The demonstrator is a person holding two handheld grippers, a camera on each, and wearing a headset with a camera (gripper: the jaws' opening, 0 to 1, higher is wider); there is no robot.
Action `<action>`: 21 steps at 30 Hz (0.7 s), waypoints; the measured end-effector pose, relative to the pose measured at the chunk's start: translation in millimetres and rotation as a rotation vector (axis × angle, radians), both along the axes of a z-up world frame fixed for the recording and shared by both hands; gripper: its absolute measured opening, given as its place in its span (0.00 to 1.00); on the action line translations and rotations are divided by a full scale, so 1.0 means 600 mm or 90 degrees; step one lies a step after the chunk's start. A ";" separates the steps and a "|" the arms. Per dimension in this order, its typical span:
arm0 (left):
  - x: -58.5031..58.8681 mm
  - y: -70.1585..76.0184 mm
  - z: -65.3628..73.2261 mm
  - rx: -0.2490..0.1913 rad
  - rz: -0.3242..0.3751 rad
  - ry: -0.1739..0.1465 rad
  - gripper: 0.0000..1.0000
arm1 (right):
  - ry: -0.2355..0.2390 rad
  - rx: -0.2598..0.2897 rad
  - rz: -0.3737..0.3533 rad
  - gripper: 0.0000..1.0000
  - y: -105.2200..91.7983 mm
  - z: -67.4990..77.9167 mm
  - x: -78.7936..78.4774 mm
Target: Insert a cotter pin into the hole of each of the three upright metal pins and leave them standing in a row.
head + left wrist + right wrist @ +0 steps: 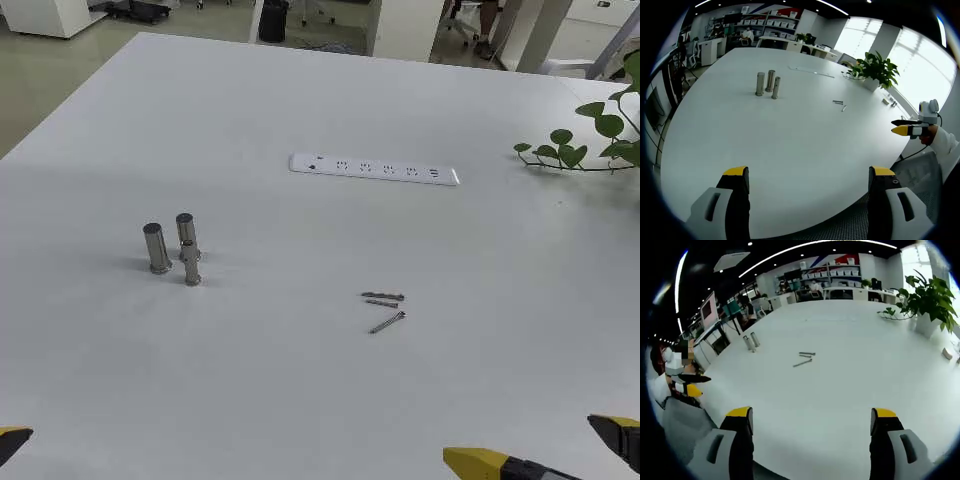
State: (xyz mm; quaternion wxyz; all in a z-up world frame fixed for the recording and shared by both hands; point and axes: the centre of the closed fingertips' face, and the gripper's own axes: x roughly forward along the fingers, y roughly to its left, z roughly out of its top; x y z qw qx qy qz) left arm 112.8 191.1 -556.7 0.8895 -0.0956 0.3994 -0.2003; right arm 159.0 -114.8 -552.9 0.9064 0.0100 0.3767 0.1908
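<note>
Jaws of the left gripper [808, 175] stood spread wide, gripping nothing and touching nothing. I found the right gripper [811, 415] in the same condition: fully parted, empty, clear of all parts. Both carried yellow tips on grey bodies and hung at the near edge of the table [300, 400], a smooth, matte white surface. Three metal pins [157, 248] stood upright in a tight cluster on the left part of the table, well apart from both grippers. They were silvery, polished cylinders with flat tops and a wider collar at the base. Three cotter pins [387, 322] lay flat and loose, well to the right of the cluster. They were thin, dull-grey slivers, two nearly parallel and one angled below them. A flat white power strip [375, 168] lay farther back, and a leafy green plant [590, 140] trailed in at the far right.
</note>
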 end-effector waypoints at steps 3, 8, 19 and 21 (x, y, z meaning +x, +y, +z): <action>0.002 -0.002 -0.003 0.002 -0.002 0.003 0.99 | 0.000 0.002 -0.001 0.94 0.000 0.000 -0.001; 0.000 -0.009 -0.008 -0.005 -0.004 0.011 0.99 | 0.003 0.003 -0.004 0.94 -0.002 0.000 -0.004; -0.003 -0.007 -0.009 -0.014 0.006 0.015 0.99 | 0.006 0.003 -0.007 0.93 -0.004 0.000 -0.004; -0.003 -0.007 -0.008 -0.016 0.008 0.016 0.99 | 0.008 0.004 -0.002 0.92 -0.002 -0.001 -0.005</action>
